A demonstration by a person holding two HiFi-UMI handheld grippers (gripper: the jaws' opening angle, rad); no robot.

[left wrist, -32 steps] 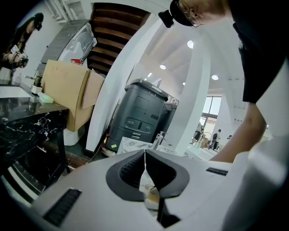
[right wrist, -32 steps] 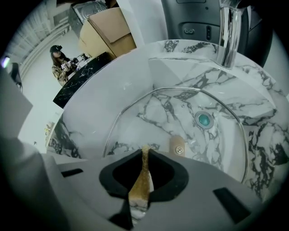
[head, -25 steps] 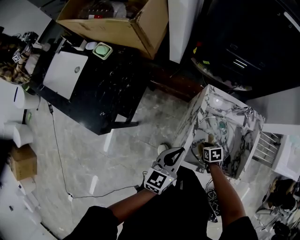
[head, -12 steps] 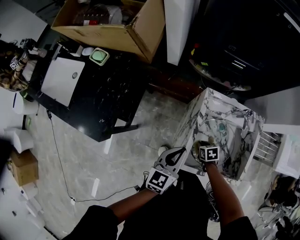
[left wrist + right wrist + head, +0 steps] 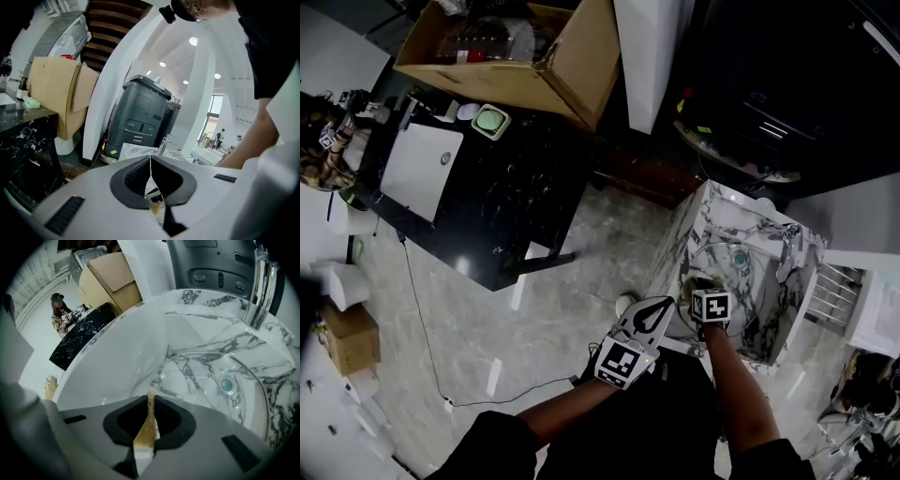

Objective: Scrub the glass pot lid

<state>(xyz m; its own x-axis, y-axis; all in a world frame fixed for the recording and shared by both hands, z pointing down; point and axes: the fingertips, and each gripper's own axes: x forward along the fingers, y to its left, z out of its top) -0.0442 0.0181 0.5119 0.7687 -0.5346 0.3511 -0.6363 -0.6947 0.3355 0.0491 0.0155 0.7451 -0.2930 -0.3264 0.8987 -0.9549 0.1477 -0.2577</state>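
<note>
Right claw [image 5: 150,397] pinches a brown sponge [image 5: 146,430] by the glass lid [image 5: 201,376] lying in the marble sink [image 5: 131,343], a grip we see only in its own view. Our left claw [image 5: 150,161], jaws together on nothing, hangs left of the sink.

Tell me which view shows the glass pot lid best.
Right gripper view: the glass pot lid lies large in the sink, rim clear. Head view shows it small and faint; left gripper view misses it.
</note>
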